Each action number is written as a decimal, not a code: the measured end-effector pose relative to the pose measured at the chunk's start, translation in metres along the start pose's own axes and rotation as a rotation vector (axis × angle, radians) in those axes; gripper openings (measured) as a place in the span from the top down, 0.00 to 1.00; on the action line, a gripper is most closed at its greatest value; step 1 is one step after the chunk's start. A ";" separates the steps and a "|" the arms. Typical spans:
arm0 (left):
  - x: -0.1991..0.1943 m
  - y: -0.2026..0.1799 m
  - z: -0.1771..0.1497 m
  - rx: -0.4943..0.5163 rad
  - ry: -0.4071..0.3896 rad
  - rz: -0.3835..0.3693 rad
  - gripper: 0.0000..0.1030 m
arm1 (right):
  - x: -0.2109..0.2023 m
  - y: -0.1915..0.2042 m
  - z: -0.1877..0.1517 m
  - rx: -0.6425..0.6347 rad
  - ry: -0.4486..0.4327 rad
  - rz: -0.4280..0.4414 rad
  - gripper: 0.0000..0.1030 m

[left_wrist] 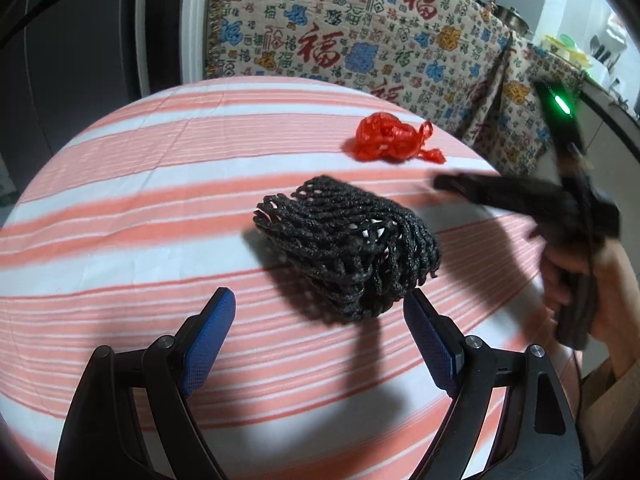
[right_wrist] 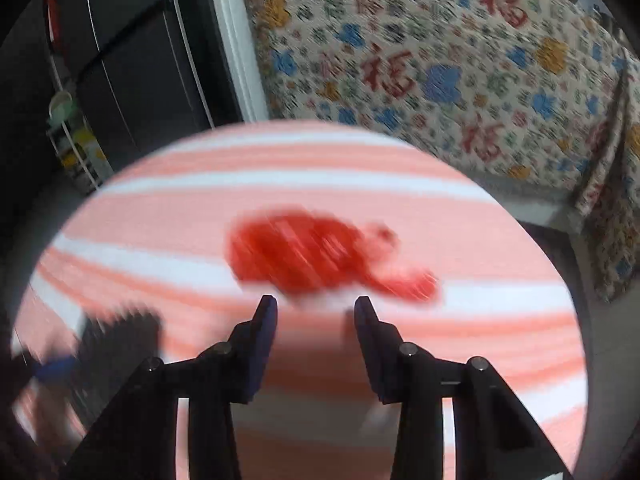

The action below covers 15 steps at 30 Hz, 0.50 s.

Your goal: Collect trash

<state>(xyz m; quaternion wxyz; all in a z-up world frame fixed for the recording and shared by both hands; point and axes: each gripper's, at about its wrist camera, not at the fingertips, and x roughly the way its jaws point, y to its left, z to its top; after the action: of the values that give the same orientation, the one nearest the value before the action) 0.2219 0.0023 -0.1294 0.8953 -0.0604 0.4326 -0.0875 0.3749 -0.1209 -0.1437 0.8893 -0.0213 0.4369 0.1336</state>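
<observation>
A black mesh net [left_wrist: 348, 248] lies crumpled in the middle of the striped pink-and-white tablecloth [left_wrist: 120, 200]. My left gripper [left_wrist: 320, 298] stands open and wide, the net's near end just between its blue fingertips, with neither pad pressing on it. A crumpled red plastic bag [left_wrist: 384, 140] lies farther back on the cloth. In the right wrist view the red bag [right_wrist: 316, 252] is blurred, just ahead of my right gripper [right_wrist: 316, 304], which is open and holds nothing. In the left wrist view a hand [left_wrist: 568, 276] holds the right gripper [left_wrist: 444, 182] at the right.
A cloth printed with red characters [left_wrist: 340, 20] drapes over furniture behind the table. A dark appliance [left_wrist: 80, 60] stands at the left, with a wire rack [right_wrist: 76, 152] beside it. Pots and utensils [left_wrist: 568, 48] crowd a counter at the far right.
</observation>
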 end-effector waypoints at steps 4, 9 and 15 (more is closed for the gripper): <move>-0.001 -0.004 -0.001 -0.022 -0.015 -0.063 0.16 | -0.030 -0.033 -0.040 0.042 0.009 -0.031 0.52; 0.012 -0.030 0.016 0.035 -0.043 0.024 0.11 | -0.046 -0.031 -0.056 0.055 -0.027 -0.035 0.43; 0.029 -0.023 0.030 0.029 -0.061 0.061 0.52 | -0.037 -0.031 -0.037 -0.071 -0.042 -0.063 0.36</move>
<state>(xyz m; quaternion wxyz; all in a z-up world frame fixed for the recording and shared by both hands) 0.2611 -0.0255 -0.1285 0.9112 -0.0367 0.4052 -0.0647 0.3330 -0.1642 -0.1398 0.9008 -0.0636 0.4121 0.1215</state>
